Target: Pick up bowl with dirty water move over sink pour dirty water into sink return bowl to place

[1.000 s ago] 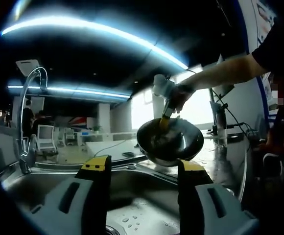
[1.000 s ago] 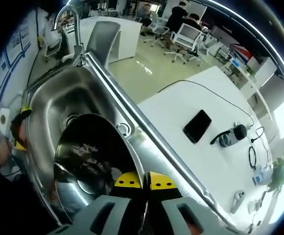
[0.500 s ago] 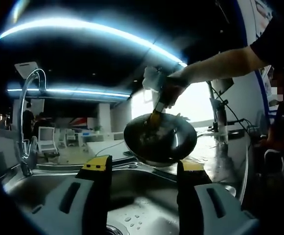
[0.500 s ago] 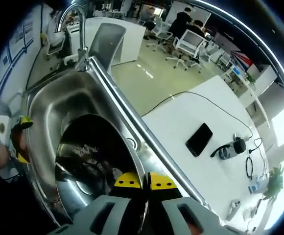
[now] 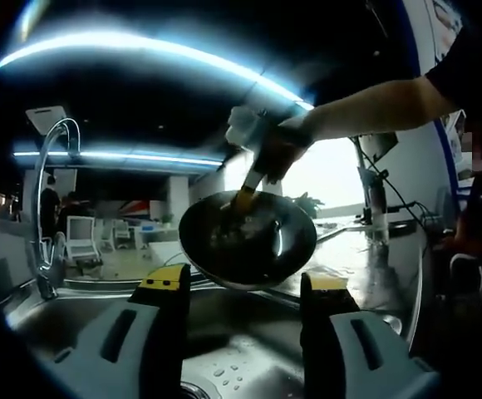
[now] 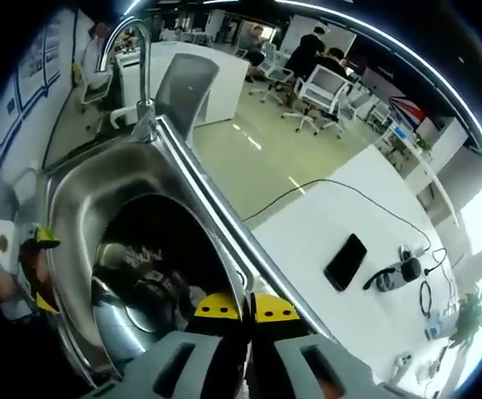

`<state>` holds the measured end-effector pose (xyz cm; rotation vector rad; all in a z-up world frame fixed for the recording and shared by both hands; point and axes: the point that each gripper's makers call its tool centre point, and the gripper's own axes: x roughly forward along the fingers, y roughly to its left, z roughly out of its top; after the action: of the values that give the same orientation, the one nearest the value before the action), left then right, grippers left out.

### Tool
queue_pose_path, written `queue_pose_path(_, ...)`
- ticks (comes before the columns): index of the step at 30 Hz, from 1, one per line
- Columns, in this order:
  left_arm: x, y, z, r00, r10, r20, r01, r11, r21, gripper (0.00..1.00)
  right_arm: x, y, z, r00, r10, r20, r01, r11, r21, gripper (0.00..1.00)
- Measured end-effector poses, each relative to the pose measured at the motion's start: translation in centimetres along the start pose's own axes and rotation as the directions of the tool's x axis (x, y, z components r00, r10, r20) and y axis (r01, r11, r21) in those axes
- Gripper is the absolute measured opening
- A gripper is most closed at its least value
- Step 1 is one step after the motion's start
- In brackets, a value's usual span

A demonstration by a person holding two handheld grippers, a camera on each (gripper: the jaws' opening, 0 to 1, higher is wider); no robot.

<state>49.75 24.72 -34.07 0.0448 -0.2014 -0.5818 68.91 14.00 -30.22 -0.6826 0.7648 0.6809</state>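
Right gripper view: the right hand-held gripper point(image 6: 236, 307) has its yellow-tipped jaws pressed together on the rim of the bowl point(image 6: 154, 278). The bowl is dark, shiny metal, round and deep, with streaked residue on its inner wall. It sits over the basin of the stainless sink point(image 6: 75, 199). Beyond the sink rim stands the curved faucet point(image 6: 137, 58). Farther out, a white table point(image 6: 349, 274) carries a dark phone point(image 6: 346, 261) and cabled headphones point(image 6: 397, 274).

Left gripper view: the left hand-held gripper point(image 5: 239, 287) has its jaws spread, gripping nothing, above the wet sink point(image 5: 224, 366) floor. Past the jaw tips the bowl point(image 5: 248, 241) hangs in the air over the sink, tilted with its opening toward the camera. The right hand-held gripper point(image 5: 243, 198) clamps its upper rim, carried by a person's hand point(image 5: 282, 145). The faucet point(image 5: 46, 199) rises at the left.
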Motion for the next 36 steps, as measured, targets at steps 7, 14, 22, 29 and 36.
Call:
queue_pose_path(7, 0.1, 0.0, -0.2, 1.0, -0.001, -0.009, 0.001, 1.0, 0.004, 0.51, 0.6, 0.5, 0.8, 0.999, -0.023, 0.042, 0.025, 0.999, -0.029, 0.0)
queue_pose_path(14, 0.1, 0.1, -0.1, 1.0, 0.001, -0.005, -0.001, 1.0, 0.006, 0.51, 0.8, 0.7, 1.2, 0.996, -0.057, 0.064, 0.061, 0.997, -0.056, 0.0)
queue_pose_path(22, 0.1, 0.1, -0.2, 1.0, 0.0, -0.011, 0.0, 1.0, 0.011, 0.51, 0.6, 0.6, 1.9, 0.991, -0.09, 0.097, 0.1, 0.989, -0.108, 0.0)
queue_pose_path(29, 0.0, 0.0, -0.2, 1.0, 0.0, -0.007, 0.0, 1.0, 0.012, 0.5, 0.2, 0.6, 2.5, 0.981, -0.127, 0.147, 0.142, 0.985, -0.098, 0.0)
queue_pose_path(36, 0.0, 0.1, -0.1, 1.0, 0.002, -0.007, -0.002, 1.0, 0.013, 0.5, -0.1, 0.5, 3.4, 0.966, -0.179, 0.187, 0.21, 0.964, -0.161, 0.0)
